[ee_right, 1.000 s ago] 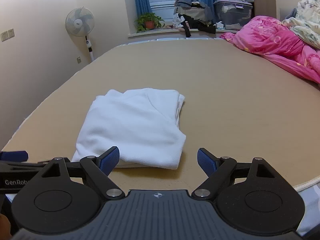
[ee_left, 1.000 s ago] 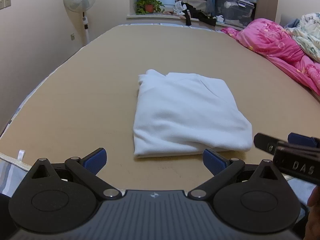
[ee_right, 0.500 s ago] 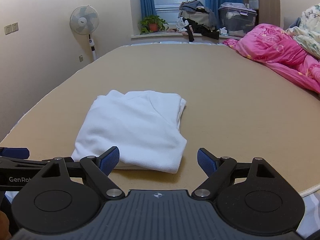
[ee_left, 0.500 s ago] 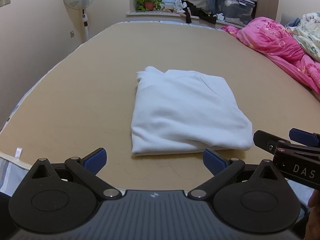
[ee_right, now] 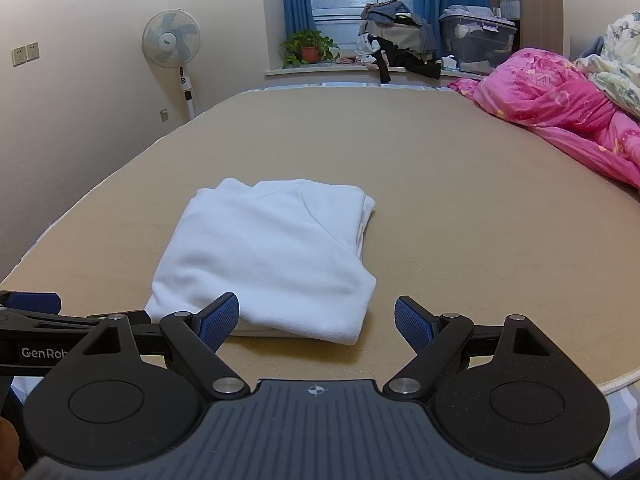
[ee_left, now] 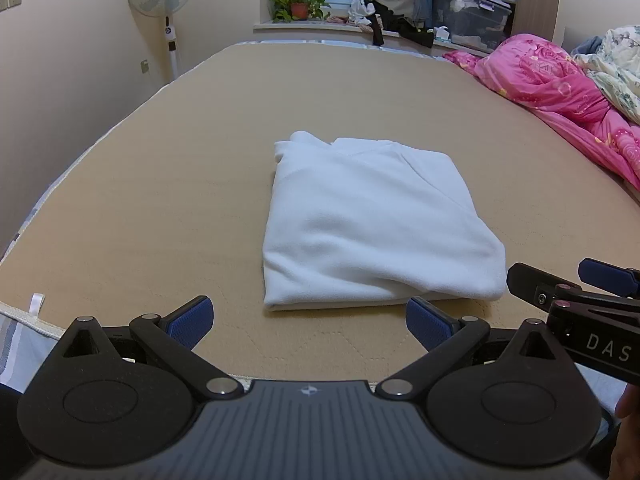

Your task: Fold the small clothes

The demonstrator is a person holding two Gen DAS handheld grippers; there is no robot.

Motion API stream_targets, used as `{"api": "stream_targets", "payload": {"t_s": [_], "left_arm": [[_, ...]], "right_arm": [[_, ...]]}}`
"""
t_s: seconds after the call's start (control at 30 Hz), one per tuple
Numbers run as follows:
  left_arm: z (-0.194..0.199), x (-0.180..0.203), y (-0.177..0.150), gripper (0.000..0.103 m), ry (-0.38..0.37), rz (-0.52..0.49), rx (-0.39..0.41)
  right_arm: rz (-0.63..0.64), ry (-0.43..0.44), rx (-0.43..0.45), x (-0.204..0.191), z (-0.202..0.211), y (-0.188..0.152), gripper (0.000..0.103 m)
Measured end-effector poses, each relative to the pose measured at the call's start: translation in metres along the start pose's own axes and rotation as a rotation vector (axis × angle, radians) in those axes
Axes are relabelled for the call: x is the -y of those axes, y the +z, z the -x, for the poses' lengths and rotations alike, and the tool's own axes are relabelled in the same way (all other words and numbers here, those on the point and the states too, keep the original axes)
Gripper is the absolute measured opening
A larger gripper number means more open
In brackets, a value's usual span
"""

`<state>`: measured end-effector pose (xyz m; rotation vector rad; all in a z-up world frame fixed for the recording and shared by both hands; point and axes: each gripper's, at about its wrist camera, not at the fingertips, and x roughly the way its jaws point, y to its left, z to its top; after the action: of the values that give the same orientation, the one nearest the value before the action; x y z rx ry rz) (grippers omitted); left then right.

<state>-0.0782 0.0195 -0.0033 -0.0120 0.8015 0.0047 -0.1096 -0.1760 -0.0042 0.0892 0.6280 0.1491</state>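
The folded white fleece garment (ee_left: 372, 224) lies squared on the tan mattress (ee_left: 160, 208); left gripper (ee_left: 308, 318) and right gripper (ee_right: 316, 318) are held back, jaws wide and empty; only loose edges should be tidied, gently.

right tool (ee_left: 600, 280) arm, left wrist view: white letters "DAS", cut by the frame edge
left tool (ee_right: 32, 304) arm, right wrist view: white letters "GenRob", partly hidden

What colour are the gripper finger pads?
Blue pads, clearest in the right wrist view.
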Motion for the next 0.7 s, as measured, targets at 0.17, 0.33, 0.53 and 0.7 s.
{"api": "stream_targets", "payload": {"t_s": [0.17,0.33,0.53,0.7], "left_arm": [[-0.0001,-0.0002,-0.0002,0.102,-0.001,0.003,-0.008],[0.0001,-0.0011,-0.0004,0.102,0.001,0.002,-0.006],[0.0005,-0.0007,-0.0006,0.102,0.003,0.001,-0.005],[0.0004,-0.0012,-0.001,0.102,0.003,0.0,-0.007]], "right_arm": [[0.002,-0.001,-0.003,0.0006,-0.0001,0.0004,0.086],[0.002,-0.002,-0.004,0.0007,0.0005,0.001,0.086],[0.002,-0.002,-0.004,0.0006,0.0005,0.0008,0.086],[0.002,-0.003,-0.006,0.0003,0.0003,0.0006,0.086]]}}
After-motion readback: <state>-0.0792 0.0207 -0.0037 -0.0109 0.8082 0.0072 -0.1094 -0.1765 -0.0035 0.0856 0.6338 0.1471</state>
